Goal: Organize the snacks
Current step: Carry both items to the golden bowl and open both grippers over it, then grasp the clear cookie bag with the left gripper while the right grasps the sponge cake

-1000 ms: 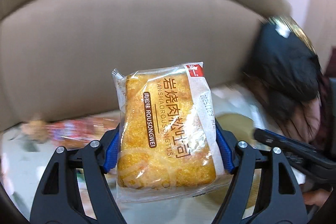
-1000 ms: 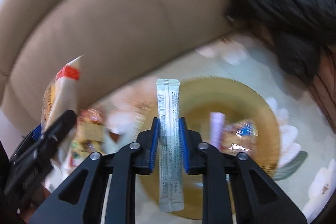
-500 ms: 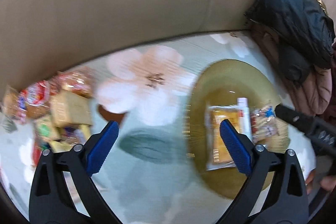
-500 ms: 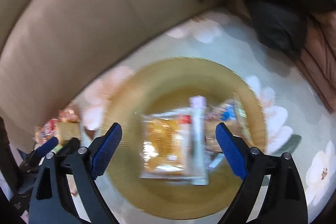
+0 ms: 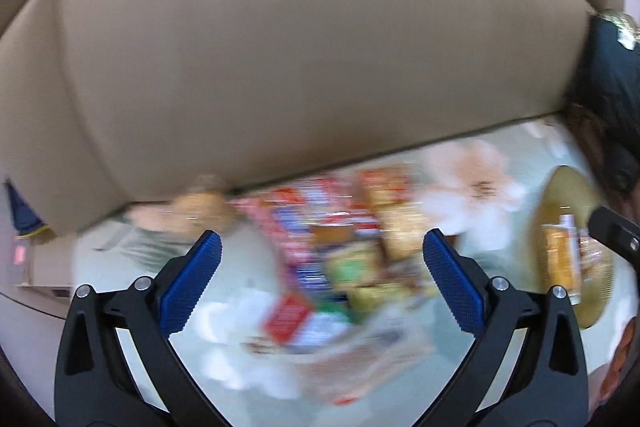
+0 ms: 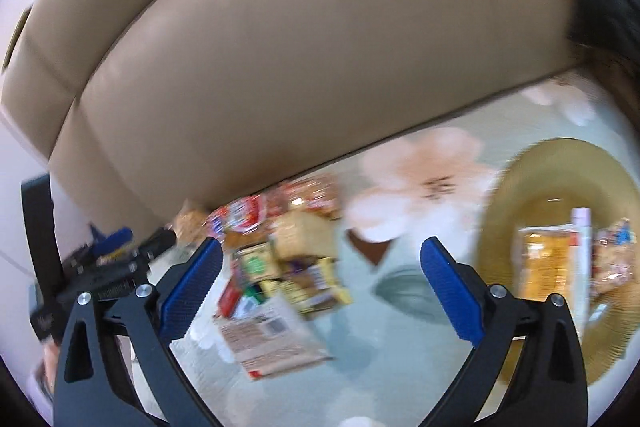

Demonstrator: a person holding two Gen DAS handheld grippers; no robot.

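Note:
A blurred pile of loose snack packets (image 5: 344,259) (image 6: 276,267) lies on the flower-patterned cloth below the sofa back. At the right stands a round gold plate (image 6: 532,179) (image 5: 560,187) holding the toast packet (image 6: 542,263), a pale stick sachet (image 6: 582,259) and another small packet (image 6: 614,251). My left gripper (image 5: 320,283) is open and empty, hovering over the pile. My right gripper (image 6: 322,285) is open and empty too, between the pile and the plate. The left gripper's body (image 6: 100,267) shows at the left of the right wrist view.
A beige sofa back (image 5: 304,47) rises behind the cloth. A black garment (image 5: 612,75) lies at the far right beside the plate. A large flat packet (image 6: 272,339) sits at the near edge of the pile. A cardboard box (image 5: 44,267) shows at far left.
A second ago both grippers held snacks; both let go over the plate, where the toast packet and sachet now lie. Since then both open grippers have swung left toward the pile.

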